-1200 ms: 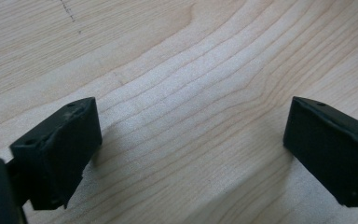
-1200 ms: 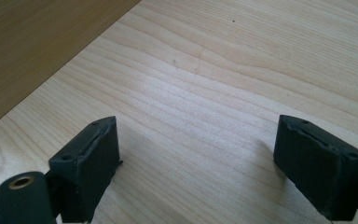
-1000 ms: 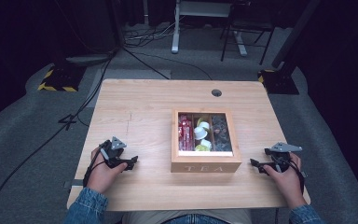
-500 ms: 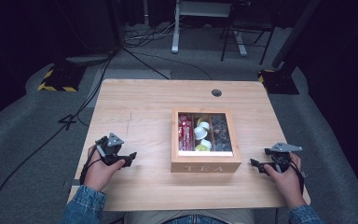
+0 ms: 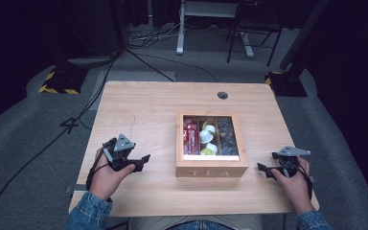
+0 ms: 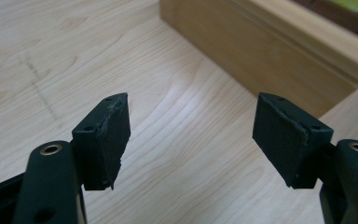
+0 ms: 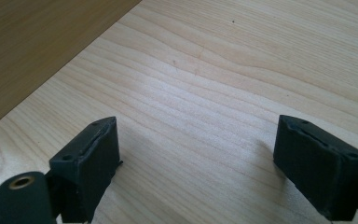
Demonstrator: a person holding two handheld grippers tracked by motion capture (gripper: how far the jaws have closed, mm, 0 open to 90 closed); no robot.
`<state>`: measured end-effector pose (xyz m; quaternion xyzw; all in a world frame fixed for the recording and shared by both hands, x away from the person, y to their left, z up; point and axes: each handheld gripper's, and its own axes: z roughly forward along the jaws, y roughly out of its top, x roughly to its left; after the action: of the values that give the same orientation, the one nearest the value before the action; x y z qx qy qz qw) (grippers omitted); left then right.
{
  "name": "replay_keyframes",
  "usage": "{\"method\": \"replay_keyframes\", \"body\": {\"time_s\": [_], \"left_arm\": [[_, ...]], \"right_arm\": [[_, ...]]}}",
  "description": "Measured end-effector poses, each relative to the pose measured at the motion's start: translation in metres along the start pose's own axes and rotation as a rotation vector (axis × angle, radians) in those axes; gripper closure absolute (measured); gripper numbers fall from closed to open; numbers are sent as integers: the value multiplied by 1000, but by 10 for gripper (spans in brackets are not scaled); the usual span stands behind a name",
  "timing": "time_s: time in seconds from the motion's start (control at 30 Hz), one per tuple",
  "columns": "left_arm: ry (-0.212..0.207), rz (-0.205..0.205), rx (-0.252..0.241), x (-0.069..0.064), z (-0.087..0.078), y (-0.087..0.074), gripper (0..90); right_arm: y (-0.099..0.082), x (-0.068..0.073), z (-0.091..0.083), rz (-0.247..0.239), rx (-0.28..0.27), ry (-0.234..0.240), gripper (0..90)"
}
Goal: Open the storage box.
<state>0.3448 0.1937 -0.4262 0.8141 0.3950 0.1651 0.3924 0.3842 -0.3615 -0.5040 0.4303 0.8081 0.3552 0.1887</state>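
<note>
1. A wooden tea box (image 5: 212, 170) stands near the middle of the light wooden table (image 5: 158, 103), a little toward the near edge, with "TEA" lettered on its near wall.
2. Its clear lid is down, and three lengthwise compartments show beneath it: red packets (image 5: 189, 135) in the left one, white and yellow capsules (image 5: 206, 137) in the middle one, dark pieces (image 5: 227, 136) in the right one.
3. The left gripper (image 5: 142, 158) is held in the person's left hand (image 5: 106, 173), left of the box and apart from it, its tips pointing right toward the box's left wall.
4. Its jaws have just been closing, yet they stand apart with nothing between them; the left gripper view shows bare tabletop in the gap and a corner of the box beyond, at the upper right.
5. The right gripper (image 5: 264, 168) is held in the right hand (image 5: 294, 184) near the table's right near corner, just right of the box and clear of it, tips pointing left.
6. Its jaws are wide apart over bare wood, gripping nothing, as the right gripper view shows (image 7: 200, 168).
7. Blue denim sleeves (image 5: 87, 216) enter from the near edge.
</note>
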Motion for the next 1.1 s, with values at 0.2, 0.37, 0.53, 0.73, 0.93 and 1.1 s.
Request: {"method": "replay_keyframes", "body": {"time_s": [0.2, 0.37, 0.53, 0.73, 0.93, 1.1], "left_arm": [[-57, 33, -30, -17, 0, 11, 282], [-131, -15, -73, -30, 8, 15, 277], [-138, -12, -79, -42, 19, 18, 277], [-152, 21, -85, -52, 29, 19, 275], [-149, 121, -72, -69, 40, 18, 268], [-133, 122, -52, -76, 51, 15, 266]], "right_arm": [[0, 0, 0, 0, 0, 0, 143], [0, 0, 0, 0, 1, 0, 143], [0, 0, 0, -1, 1, -1, 143], [0, 0, 0, -2, 2, -1, 143], [0, 0, 0, -4, 0, -1, 157], [0, 1, -1, -12, -3, -4, 168]]}}
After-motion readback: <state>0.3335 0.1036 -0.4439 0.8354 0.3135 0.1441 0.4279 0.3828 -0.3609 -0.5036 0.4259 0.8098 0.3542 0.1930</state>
